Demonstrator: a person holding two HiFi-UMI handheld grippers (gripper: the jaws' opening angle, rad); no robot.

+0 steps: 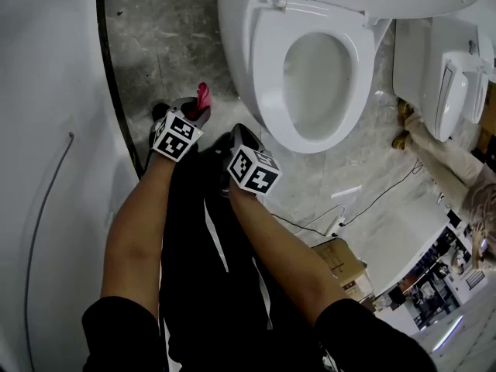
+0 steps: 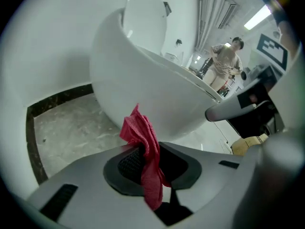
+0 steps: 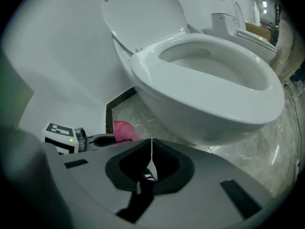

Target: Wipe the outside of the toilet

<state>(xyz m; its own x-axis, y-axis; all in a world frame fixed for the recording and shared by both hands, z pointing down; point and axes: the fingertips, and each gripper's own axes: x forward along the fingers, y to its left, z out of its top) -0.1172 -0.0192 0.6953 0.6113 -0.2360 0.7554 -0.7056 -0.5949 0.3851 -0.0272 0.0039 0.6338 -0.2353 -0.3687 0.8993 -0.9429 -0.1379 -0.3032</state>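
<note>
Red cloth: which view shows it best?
Left gripper view: the red cloth sits large and central, pinched by the left gripper. Head view shows only its tip; right gripper view, a small pink patch.

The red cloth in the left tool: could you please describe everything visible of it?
The small red cloth is crumpled and pinched between the shut jaws of the left tool. One bunched end sticks up past the tips; the other hangs behind them. Thin and finely woven, it is over the grey marble floor, near the white ceramic toilet bowl, seemingly not touching it.
</note>
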